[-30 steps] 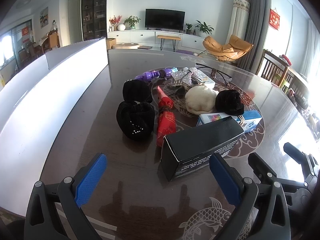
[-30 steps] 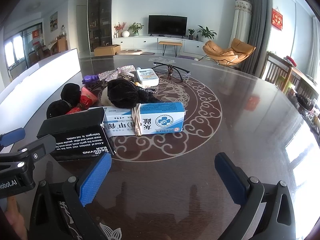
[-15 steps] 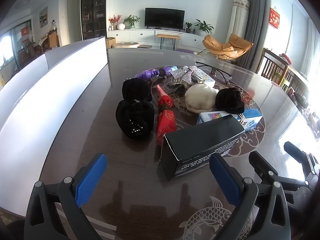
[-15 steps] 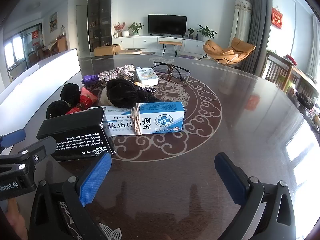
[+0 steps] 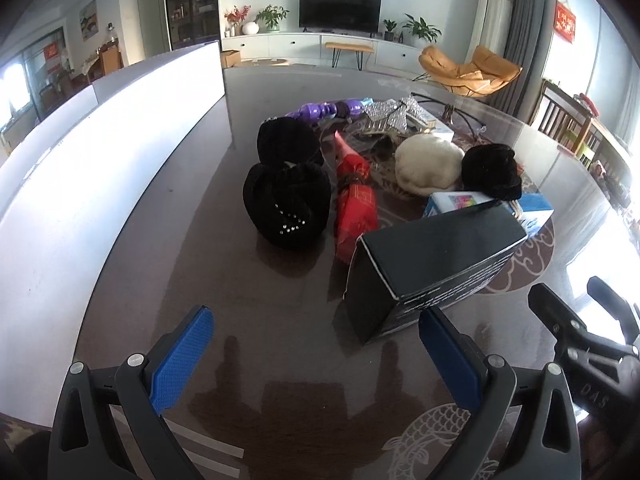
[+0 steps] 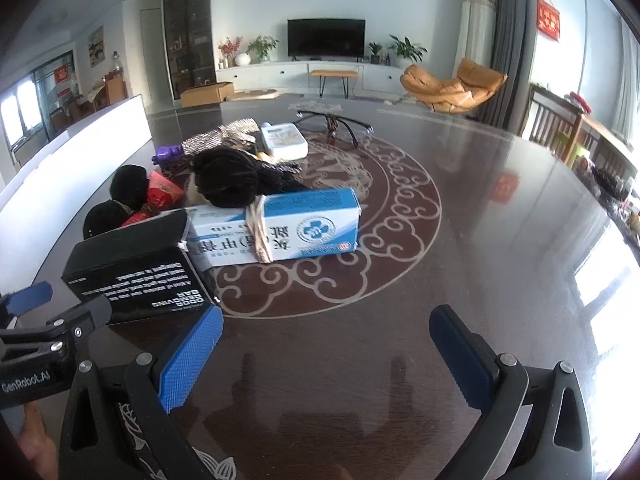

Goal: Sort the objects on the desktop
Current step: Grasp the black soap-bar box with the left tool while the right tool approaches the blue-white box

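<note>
I see both my left gripper [image 5: 316, 348] and right gripper [image 6: 326, 344] released, empty, above the desk's [image 6: 500, 240] near edge; the black box [image 5: 432, 256] lies beside the blue carton [image 6: 276, 228], mid-desk.

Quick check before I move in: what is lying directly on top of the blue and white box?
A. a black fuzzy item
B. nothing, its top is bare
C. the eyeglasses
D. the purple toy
A: in the right wrist view a black fuzzy item rests across the back edge of the blue and white box, while the eyeglasses and the purple toy lie farther back on the table.
</note>
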Tool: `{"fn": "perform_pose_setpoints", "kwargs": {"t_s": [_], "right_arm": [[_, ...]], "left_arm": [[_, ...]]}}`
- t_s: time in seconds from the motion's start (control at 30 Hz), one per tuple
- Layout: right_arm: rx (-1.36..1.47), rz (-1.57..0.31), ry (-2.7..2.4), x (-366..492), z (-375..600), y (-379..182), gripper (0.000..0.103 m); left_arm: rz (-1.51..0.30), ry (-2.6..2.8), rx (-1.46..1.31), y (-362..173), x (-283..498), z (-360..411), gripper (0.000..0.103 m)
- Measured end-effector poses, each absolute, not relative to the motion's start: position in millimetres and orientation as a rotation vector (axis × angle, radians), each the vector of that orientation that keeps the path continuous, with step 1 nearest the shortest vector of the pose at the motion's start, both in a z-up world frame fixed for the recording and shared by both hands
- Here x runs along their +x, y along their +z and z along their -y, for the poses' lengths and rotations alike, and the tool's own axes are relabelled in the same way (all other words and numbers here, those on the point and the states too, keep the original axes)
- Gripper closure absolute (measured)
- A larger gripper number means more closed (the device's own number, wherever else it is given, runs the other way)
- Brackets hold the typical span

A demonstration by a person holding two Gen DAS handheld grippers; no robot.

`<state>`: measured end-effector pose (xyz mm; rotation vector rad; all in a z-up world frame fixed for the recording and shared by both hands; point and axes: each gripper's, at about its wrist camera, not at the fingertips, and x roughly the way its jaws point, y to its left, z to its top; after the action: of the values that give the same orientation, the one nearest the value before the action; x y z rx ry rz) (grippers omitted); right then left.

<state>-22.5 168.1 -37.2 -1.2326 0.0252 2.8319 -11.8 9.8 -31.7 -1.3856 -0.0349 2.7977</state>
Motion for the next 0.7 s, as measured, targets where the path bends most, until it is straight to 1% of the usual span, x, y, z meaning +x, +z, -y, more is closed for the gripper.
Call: {"fn": "perform_pose_setpoints", "kwargs": {"t_s": [0.13, 0.27, 0.33, 0.43, 0.5, 0.57, 0.67, 0.7], "right_arm": [[-1.379, -0.091, 2.801, -36, -175, -50, 0.0], [-1.424, 0.045, 2.786, -50, -163, -53, 0.0], [-1.409, 0.065, 2.768, -58, -162, -52, 0.0], [-1.391, -0.006, 2.712, -75, -172, -52, 0.0], [-1.449, -0.054, 2.734, -87, -169, -53, 0.0], [-1.483, -0.023, 2.853, -92, -153, -49, 0.0], [-1.563, -0.12, 3.044, -89, -144, -43, 0.0], [-1.563, -0.115, 3.038, -88, -145, -43, 0.0]], "left_arm": [[0.056, 2.795, -1.428, -36, -14, -4, 0.0], [0.112, 2.807, -1.439, -35, -12, 5, 0.0], [0.135, 2.811, -1.439, -34, -10, 9, 0.0], [0.165, 2.812, -1.436, -33, -9, 12, 0.0], [0.179, 2.81, -1.442, -34, -8, 13, 0.0], [0.177, 2.822, -1.457, -35, -9, 15, 0.0], [0.216, 2.832, -1.49, -37, -11, 22, 0.0], [0.233, 2.83, -1.498, -38, -11, 24, 0.0]]}}
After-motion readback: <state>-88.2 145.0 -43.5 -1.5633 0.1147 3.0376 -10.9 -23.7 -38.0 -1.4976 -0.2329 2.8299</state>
